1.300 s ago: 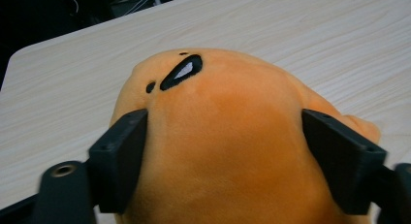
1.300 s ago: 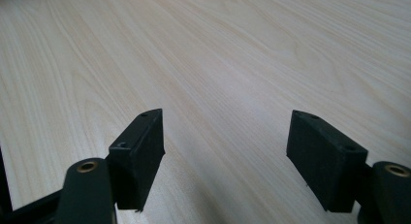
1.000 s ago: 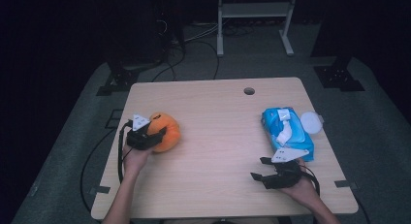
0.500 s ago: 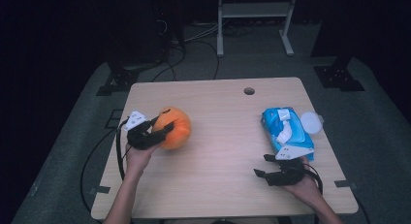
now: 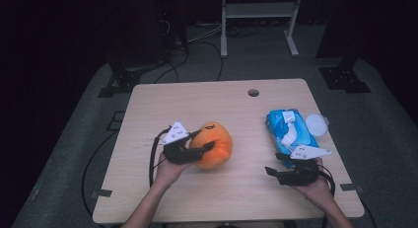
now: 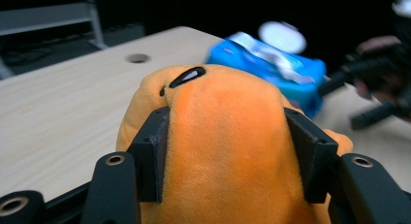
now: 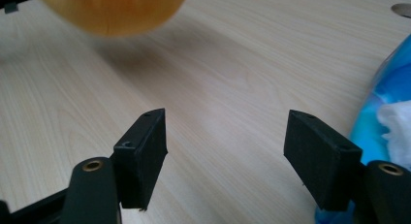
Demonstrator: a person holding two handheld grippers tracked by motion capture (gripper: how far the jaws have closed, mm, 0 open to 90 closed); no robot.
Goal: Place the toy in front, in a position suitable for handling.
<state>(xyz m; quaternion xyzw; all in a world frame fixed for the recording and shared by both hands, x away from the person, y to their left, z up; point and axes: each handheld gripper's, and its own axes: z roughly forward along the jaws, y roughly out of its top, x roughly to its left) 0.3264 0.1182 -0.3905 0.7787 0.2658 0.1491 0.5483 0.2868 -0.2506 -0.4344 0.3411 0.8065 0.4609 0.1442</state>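
Observation:
An orange plush toy [image 5: 219, 145] with a dark eye patch is squeezed between the jaws of my left gripper [image 5: 206, 140], left of the table's middle. In the left gripper view the two black pads press into the plush toy's [image 6: 228, 117] sides. In the right gripper view the plush toy [image 7: 111, 10] hangs just above the wood, with its shadow under it. My right gripper [image 5: 272, 164] rests near the front right edge and points left. Its jaws [image 7: 225, 141] stand wide apart over bare wood. A blue wipes pack [image 5: 291, 132] lies just beyond it.
A white round lid [image 5: 315, 124] lies at the pack's right side, close to the table's right edge. A cable hole [image 5: 253, 93] sits near the wooden table's [image 5: 172, 104] far edge. Cables and a white stand [image 5: 259, 11] are on the floor behind.
My left gripper has carried the plush toy to the right, from the table's left part toward its middle, and a little upward. The right hand has stayed where it was.

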